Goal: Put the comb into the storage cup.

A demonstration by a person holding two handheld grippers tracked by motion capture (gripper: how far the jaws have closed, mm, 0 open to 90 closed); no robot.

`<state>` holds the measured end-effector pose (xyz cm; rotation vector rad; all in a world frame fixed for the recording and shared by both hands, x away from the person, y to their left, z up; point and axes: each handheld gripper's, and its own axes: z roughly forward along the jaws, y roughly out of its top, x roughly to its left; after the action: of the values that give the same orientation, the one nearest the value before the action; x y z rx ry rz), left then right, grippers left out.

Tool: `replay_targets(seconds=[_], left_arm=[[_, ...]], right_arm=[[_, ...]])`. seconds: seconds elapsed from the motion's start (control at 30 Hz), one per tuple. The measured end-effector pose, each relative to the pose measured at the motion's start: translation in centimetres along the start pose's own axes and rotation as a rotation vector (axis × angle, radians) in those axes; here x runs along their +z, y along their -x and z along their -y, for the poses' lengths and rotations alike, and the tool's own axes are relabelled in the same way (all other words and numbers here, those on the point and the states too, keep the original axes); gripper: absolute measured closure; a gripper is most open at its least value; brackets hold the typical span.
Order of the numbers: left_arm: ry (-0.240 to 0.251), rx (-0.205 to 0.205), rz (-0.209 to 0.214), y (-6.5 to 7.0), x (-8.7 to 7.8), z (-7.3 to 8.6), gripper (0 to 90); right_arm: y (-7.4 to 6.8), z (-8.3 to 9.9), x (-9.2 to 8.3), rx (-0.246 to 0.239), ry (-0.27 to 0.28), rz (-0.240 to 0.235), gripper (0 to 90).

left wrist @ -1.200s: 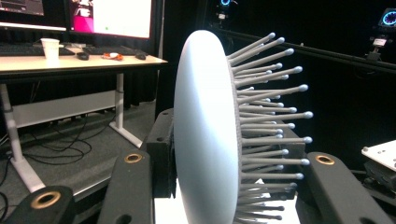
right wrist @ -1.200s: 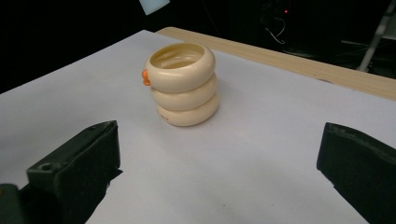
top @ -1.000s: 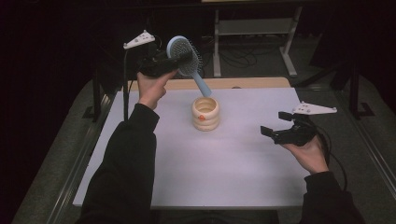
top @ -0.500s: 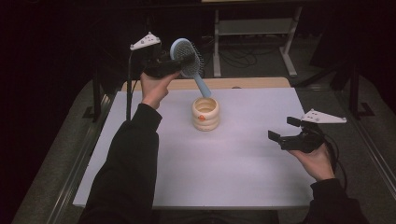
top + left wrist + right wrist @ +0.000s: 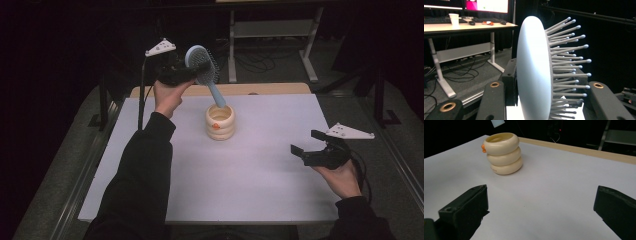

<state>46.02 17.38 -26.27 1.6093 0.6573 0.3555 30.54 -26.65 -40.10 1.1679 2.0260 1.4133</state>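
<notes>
A pale blue hairbrush (image 5: 202, 61) hangs tilted above the back of the table, and my left gripper (image 5: 191, 73) is shut on its head. In the left gripper view the brush (image 5: 534, 72) stands edge-on between the jaws, bristles pointing right. Its handle (image 5: 217, 96) slants down to the mouth of a cream ringed cup (image 5: 220, 123) with a small orange spot. The cup (image 5: 502, 153) stands upright on the white mat. My right gripper (image 5: 306, 142) is open and holds nothing, low over the mat near its right edge, pointing towards the cup (image 5: 541, 205).
The white mat (image 5: 250, 190) covers the table, with a wooden strip (image 5: 280, 89) along its far edge. Behind the table stands a white desk frame (image 5: 270, 30) with cables on the floor. A desk with monitors (image 5: 469, 22) shows in the left gripper view.
My right hand has drawn back to the right and lower, away from the cup. The left hand and the brush have hardly moved.
</notes>
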Motion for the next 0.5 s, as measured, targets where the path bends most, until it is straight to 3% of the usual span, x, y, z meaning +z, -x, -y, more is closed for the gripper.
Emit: replay_targets(seconds=[0.5], left_arm=[[-0.024,-0.007,-0.013,-0.5,0.5,1.5,53.6]], right_arm=[[0.3,1.5,-0.5,0.003,-0.009,0.028,0.0]])
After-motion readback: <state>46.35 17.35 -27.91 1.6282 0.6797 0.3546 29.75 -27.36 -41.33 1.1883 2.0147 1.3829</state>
